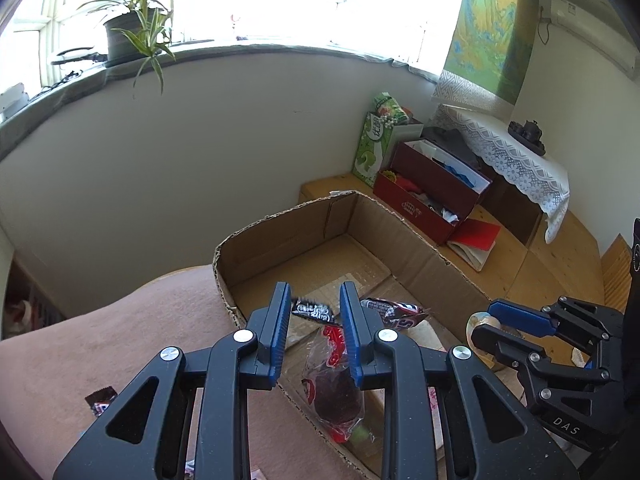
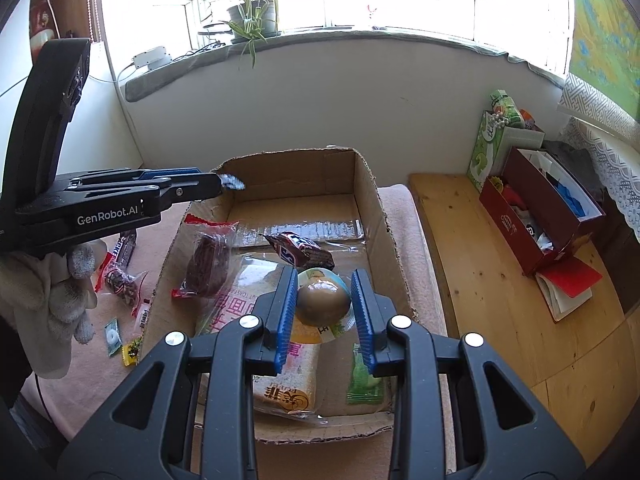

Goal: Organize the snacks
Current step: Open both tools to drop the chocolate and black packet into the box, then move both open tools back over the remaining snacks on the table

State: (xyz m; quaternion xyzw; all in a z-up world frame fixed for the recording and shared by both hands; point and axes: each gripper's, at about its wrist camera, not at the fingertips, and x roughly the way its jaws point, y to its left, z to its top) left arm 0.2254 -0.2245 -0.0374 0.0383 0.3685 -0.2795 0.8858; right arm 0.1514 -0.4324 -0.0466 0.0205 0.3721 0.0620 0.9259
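Hovering over box (image 2: pixel 372 196), right gripper (image 2: pixel 325 312) holds egg (image 2: pixel 323 300).

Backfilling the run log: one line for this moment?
left gripper: gripping black-wrapped candy above cardboard box | right gripper: gripping packaged egg above box | loose snacks on blanket

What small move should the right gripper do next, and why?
Probably lower a little and open the jaws. The right gripper holds the round brown snack between its jaws, already over the cardboard box, just above the bread pack. A short drop should leave it inside with the other snacks.
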